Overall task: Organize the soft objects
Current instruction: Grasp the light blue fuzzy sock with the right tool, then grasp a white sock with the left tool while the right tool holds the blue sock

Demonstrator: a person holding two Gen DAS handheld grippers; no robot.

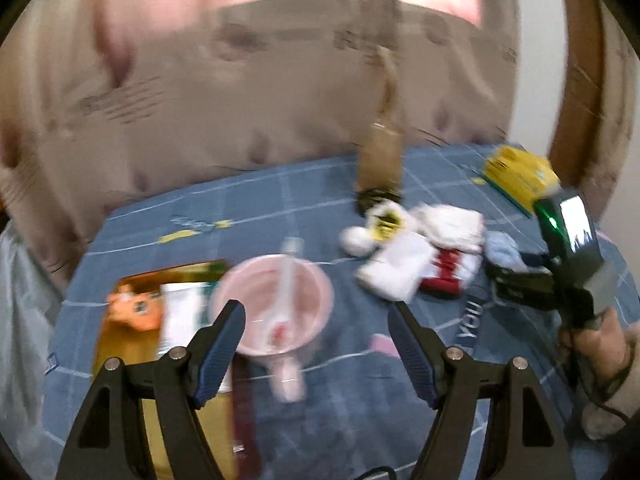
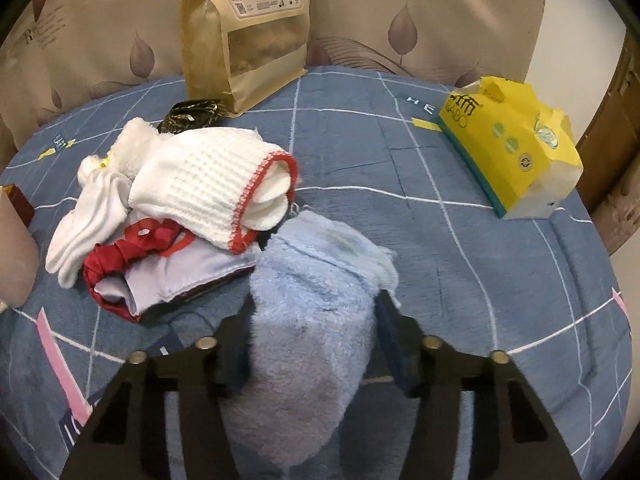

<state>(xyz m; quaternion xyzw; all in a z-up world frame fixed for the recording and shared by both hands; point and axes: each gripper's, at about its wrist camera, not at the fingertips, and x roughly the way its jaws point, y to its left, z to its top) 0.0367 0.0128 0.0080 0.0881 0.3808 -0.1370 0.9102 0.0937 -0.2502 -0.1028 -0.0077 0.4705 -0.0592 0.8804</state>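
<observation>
soft objects lie in 1 pile (image 2: 172,216) on the blue checked cloth (image 2: 360,152) over the counter. count with me: 1 white ribbed knit piece with red trim (image 2: 212,184) on top, 1 white fluffy piece (image 2: 132,140) behind it, 1 white sock-like piece (image 2: 84,224) at the left, 1 pale satin piece with a red ruffled edge (image 2: 160,268) underneath. beside the pile, 1 light blue fuzzy cloth (image 2: 312,304) sits in your right gripper (image 2: 312,344), whose jaws are clenched on it from both sides; the cloth's far end touches the pile's edge.

your left gripper (image 1: 316,332) hangs with its jaws released and nothing between them, above 1 pink bowl (image 1: 276,300) that holds 1 long white thing, too blurred to name. left of the bowl lies 1 gold box (image 1: 160,320) with an orange figure on it.

farther back you have 1 tan standing pouch (image 2: 244,32) with a window, 1 dark patterned item (image 2: 192,114) at its foot, and 1 yellow tissue pack (image 2: 508,148) at the right, well apart from the pile.
</observation>
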